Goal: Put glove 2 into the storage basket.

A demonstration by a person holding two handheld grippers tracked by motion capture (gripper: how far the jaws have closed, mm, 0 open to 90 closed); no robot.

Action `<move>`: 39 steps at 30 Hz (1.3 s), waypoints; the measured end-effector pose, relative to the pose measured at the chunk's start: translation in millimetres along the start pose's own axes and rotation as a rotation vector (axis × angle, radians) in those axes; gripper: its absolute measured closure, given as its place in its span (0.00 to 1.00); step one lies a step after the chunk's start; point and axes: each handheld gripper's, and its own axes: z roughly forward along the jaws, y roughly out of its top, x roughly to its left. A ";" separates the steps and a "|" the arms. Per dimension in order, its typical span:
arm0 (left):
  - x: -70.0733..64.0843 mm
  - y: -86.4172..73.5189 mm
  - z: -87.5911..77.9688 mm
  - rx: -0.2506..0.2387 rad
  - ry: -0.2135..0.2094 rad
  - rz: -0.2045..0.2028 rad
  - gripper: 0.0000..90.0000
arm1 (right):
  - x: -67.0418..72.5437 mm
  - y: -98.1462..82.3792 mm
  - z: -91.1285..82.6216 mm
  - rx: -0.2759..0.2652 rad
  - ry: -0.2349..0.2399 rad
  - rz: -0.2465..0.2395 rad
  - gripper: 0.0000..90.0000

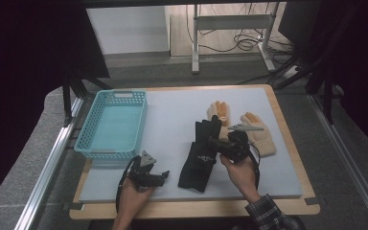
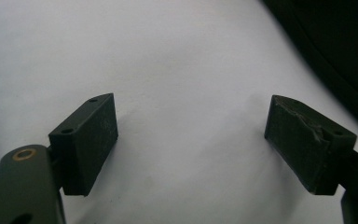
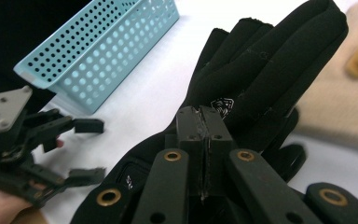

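Right gripper (image 3: 204, 154), jaws pressed together with nothing between them, hovers over the black gloves (image 3: 256, 79).

The black gloves (image 1: 202, 155) lie stacked on the mat (image 1: 172, 124), fingers pointing away from the person, near the middle of the mat's front half. In the high view the right gripper (image 1: 219, 142) sits at their right edge, held in the right hand (image 1: 242, 171); whether it touches the fabric I cannot tell. Just beyond and to the right lie two tan gloves (image 1: 249, 129) with orange fingertips, one partly tucked behind the black pair. To the left, well apart from the gloves, the left gripper (image 1: 164, 176) rests low over the mat in the left hand (image 1: 136, 189), its jaws standing wide apart over bare mat (image 2: 186, 84). Farther left, at the mat's edge, stands a blue basket (image 1: 91, 129).
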 end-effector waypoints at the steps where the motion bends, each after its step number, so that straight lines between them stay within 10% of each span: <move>1: 0.0 0.0 0.0 0.000 0.000 0.000 0.19 | 0.0 0.0 0.0 0.000 0.000 0.000 0.97; 7: -0.1 -0.1 -0.1 0.001 0.001 -0.001 0.19 | 18.0 -35.3 4.2 0.007 -0.021 0.011 0.95; 11: 0.1 -0.1 -0.3 0.004 0.001 0.003 0.19 | 16.3 -49.0 9.9 0.030 -0.036 -0.039 0.76; 15: 0.1 0.0 -0.3 0.005 0.001 0.003 0.19 | 2.5 -39.2 9.7 0.049 -0.074 -0.181 0.64; 21: 0.4 0.0 -0.5 0.007 0.001 0.008 0.19 | 0.0 -24.7 39.2 0.161 0.044 -0.377 0.48; 24: 0.2 -0.1 -0.5 0.006 0.001 0.006 0.19 | 3.1 -31.1 62.4 0.250 -0.023 -0.466 0.57; 29: 0.2 -0.1 -0.4 0.007 0.001 0.005 0.19 | 2.9 -34.0 64.8 0.251 -0.014 -0.402 0.93; 39: 0.3 -0.1 -0.5 0.007 0.002 0.008 0.19 | 13.6 -23.1 50.4 0.114 -0.081 -0.284 0.95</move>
